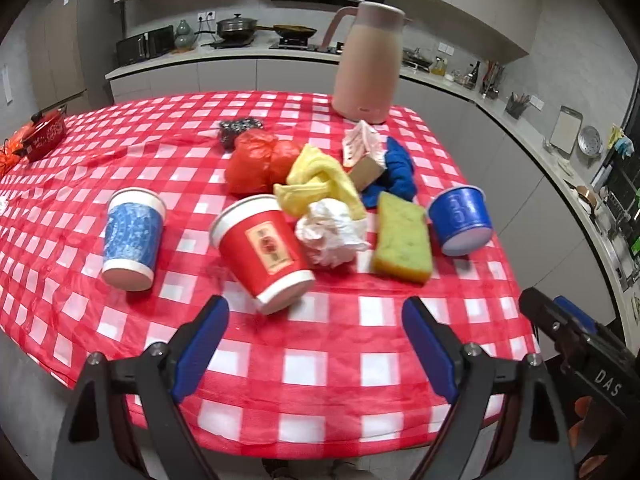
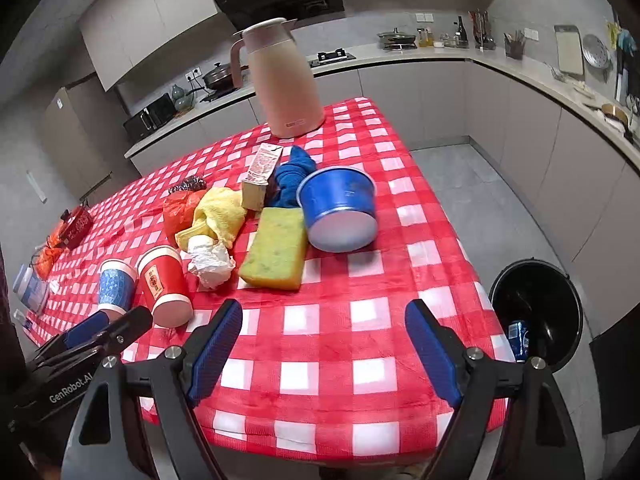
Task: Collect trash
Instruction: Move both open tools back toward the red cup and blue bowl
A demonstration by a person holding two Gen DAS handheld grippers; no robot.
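Trash pile sitting mid-table on the red-and-white checked cloth (image 1: 320, 360), nothing picked up yet by the look of it.

Left gripper (image 1: 316, 344): wide open, holding nothing, hovering just off the near table edge and lined up on the red paper cup (image 1: 266, 256). Makes sense as a first grab, since it's tipped on its side with the base toward the camera and closest to the blue pads. Crumpled white paper (image 1: 332, 236) pressed against its right side, so probably easy to bump.

Right gripper (image 2: 324, 348): also spread wide and empty, parked over the near right part of the table. Likely kept there because the black bin (image 2: 536, 312) stands on the floor just off that corner, already with a blue can (image 2: 519, 340) inside. Short trip from table to bin on that side.

Rest of the junk, bunched together:
- blue patterned cup (image 1: 132, 240), lying off to the left, apart from the heap
- blue tub (image 2: 340, 208) on its side, next to the yellow-green sponge (image 2: 276, 248)
- yellow cloth (image 1: 316, 184), red plastic bag (image 1: 256, 160), small carton (image 2: 260, 180), blue cloth (image 1: 396, 172)

Pink kettle (image 1: 366, 64) upright at the far edge, clearly not trash. Sponge and cloths maybe not either, hard to call.
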